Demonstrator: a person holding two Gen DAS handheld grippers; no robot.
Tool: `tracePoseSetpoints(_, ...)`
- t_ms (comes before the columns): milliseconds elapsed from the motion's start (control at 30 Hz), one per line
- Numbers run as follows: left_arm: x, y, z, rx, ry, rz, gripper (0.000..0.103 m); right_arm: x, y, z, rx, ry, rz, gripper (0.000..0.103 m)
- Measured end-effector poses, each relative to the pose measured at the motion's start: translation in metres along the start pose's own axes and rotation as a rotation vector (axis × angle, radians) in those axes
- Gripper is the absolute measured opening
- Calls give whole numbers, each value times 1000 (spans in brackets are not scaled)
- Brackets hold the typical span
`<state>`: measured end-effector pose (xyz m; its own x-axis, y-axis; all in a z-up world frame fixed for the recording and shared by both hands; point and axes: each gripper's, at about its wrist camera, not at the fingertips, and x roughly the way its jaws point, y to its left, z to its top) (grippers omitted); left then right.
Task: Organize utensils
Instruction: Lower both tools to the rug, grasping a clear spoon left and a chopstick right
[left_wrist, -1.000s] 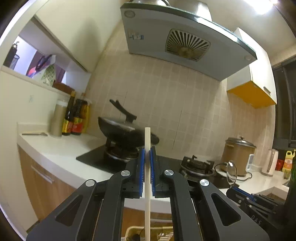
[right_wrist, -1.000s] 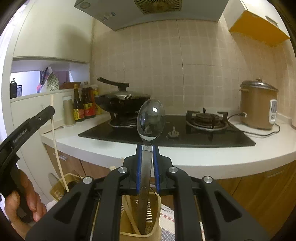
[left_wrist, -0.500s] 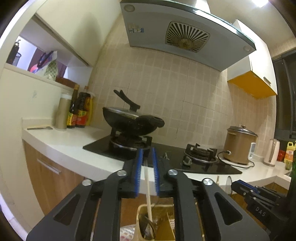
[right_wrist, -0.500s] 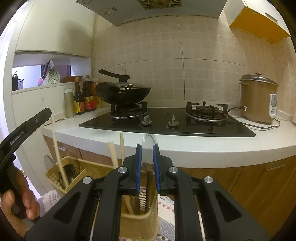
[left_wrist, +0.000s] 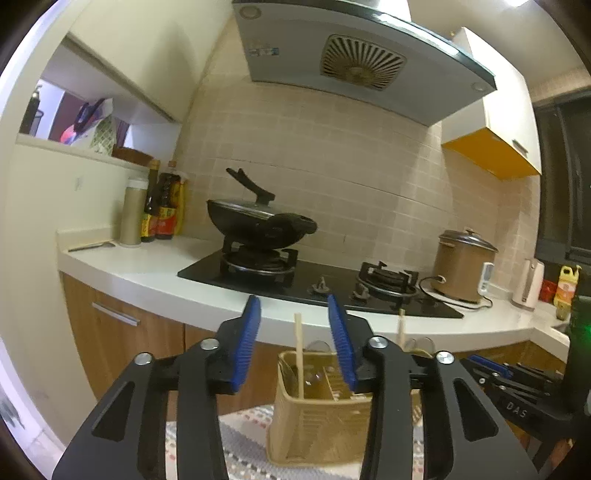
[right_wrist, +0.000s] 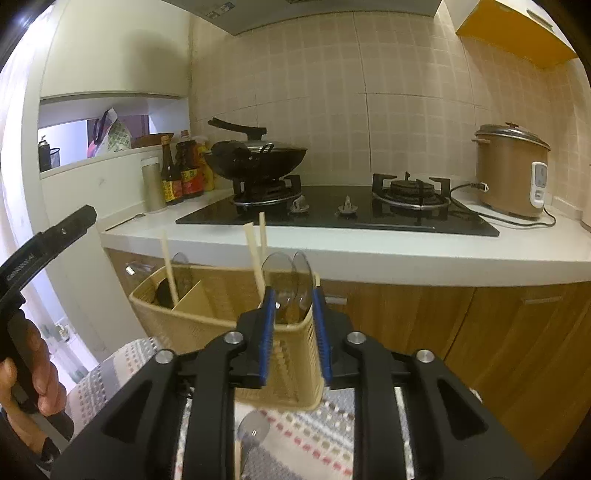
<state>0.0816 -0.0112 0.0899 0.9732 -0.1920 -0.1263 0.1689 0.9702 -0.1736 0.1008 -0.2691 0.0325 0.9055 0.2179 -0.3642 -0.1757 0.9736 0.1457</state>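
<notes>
A tan woven utensil basket (left_wrist: 321, 417) (right_wrist: 221, 314) stands on a patterned mat. A pale chopstick (left_wrist: 298, 354) stands in its left compartment; it also shows in the right wrist view (right_wrist: 169, 266). More chopsticks (right_wrist: 255, 254) and two metal spoons (right_wrist: 291, 273) stand in the right compartment. My left gripper (left_wrist: 295, 347) is open and empty, just above and behind the basket. My right gripper (right_wrist: 293, 332) is open and empty, right at the spoons' compartment. Another spoon (right_wrist: 253, 432) lies on the mat below my right gripper.
A white counter (right_wrist: 369, 251) with a black gas hob (right_wrist: 332, 214) runs behind the basket. A lidded wok (right_wrist: 258, 155), sauce bottles (right_wrist: 181, 173) and a rice cooker (right_wrist: 509, 170) stand on it. Wooden cabinets (right_wrist: 480, 325) are below. The patterned mat (right_wrist: 314, 435) lies under the basket.
My left gripper lowered the chopstick into the basket and opened. My right gripper lowered the spoon into the basket and opened. Both are now empty.
</notes>
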Motion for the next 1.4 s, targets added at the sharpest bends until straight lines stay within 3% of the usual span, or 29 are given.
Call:
tracePoseSetpoints(167,-21,-9,-4,46,72,-34,47,-17,5,-10,-2,79,15,42)
tracePoseSetpoints(333,-31,-9,-12,50,145,-49,47,-18,12,-23,-19,201,29,43)
tracePoseSetpoints(533,-27,-10,-29,48,271,-76,47,3,24,-56,-46,462,76,42)
tracePoseSetpoints(600,-20,-10,-38,45,339,-95,47,10,28,-69,-52,527,89,39)
tracePoseSetpoints(667,-10,-12,-50,44,422,-121,47,17,30,-80,-58,586,88,27)
tracePoseSetpoints(767,5,-14,-67,44,539,-151,44,28,27,-92,-28,648,107,20)
tracePoseSetpoints(900,17,-15,-87,51,637,-159,41,36,26,-100,-12,688,131,20)
tracePoseSetpoints(1100,28,-13,-104,36,705,-184,40,46,31,-113,-19,725,140,20)
tracePoseSetpoints(1200,36,-16,-108,44,729,-186,40,49,32,-117,-32,740,119,4)
tracePoseSetpoints(1400,51,-25,-124,37,818,-215,40,45,13,-116,22,740,71,3)
